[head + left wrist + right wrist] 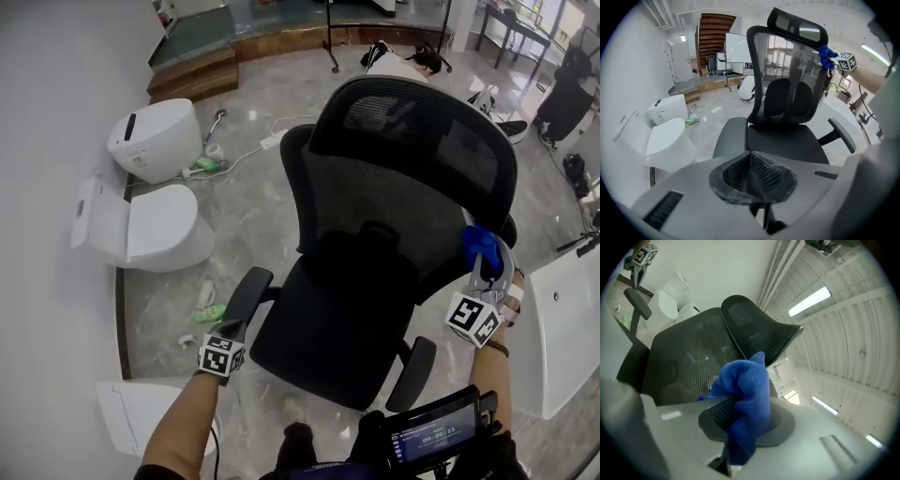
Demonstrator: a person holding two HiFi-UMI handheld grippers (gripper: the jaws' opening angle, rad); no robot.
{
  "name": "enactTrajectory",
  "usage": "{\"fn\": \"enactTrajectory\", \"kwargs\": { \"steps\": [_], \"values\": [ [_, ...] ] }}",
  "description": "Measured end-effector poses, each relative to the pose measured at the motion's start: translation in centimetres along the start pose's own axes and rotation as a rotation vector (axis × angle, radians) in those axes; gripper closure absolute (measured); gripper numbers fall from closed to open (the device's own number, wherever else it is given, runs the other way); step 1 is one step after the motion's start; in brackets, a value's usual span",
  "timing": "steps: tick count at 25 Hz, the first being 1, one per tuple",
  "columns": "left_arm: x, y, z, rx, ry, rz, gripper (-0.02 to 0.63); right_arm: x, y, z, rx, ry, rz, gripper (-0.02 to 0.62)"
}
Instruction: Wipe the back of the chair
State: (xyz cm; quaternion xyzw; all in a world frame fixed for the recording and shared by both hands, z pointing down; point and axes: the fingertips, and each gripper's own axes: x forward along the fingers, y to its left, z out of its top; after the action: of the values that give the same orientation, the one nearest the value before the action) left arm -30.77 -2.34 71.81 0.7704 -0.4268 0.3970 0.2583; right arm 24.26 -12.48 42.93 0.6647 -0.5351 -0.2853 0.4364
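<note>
Chair (375, 234): seat faces the person, mesh back on the far side
Cloth (480, 246): blue, at the right edge of the chair back, about mid-height
Right gripper (486, 270): jaws clamped on the cloth, beside the chair's right edge
Left gripper (223, 352): jaws together, nothing between them, just short of the chair's left armrest (246, 298)
Progress: judged early, with the cloth only at the edge and the mesh yet to be covered
Right gripper view only: the grip on the cloth, headrest underside
Left gripper view only: front of the back, with the cloth against its edge
</note>
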Motion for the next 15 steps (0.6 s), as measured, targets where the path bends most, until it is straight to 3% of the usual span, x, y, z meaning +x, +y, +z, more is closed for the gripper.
{"fn": "enactTrajectory", "kwargs": {
  "steps": [2, 6, 8, 12, 15],
  "values": [
    [-1.0, -0.5, -0.8, -0.009, -0.01, -0.012, 0.604, -0.1, 2.0, 2.5, 0.003, -0.052, 0.034, 0.515],
    [-4.1, -1.3, -3.8, -0.047, -0.022, -0.029, 0.604, 0.6, 11.4, 13.9, -0.112, -0.28, 0.192, 0.515],
    [-6.2, -1.2, -4.9, -0.077, -0.038, -0.037, 0.604, 1.3, 14.2, 18.8, -0.147, -0.337, 0.236, 0.515],
    [-11.6, -0.7, -7.5, -0.116, -0.051, -0.075, 0.604, 0.6, 14.5, 23.6, -0.12, -0.32, 0.254, 0.515],
    [-15.0, 0.1, -9.5, -0.079, -0.061, -0.109, 0.604, -1.5, 12.9, 24.6, -0.102, -0.271, 0.235, 0.515]
  ]
}}
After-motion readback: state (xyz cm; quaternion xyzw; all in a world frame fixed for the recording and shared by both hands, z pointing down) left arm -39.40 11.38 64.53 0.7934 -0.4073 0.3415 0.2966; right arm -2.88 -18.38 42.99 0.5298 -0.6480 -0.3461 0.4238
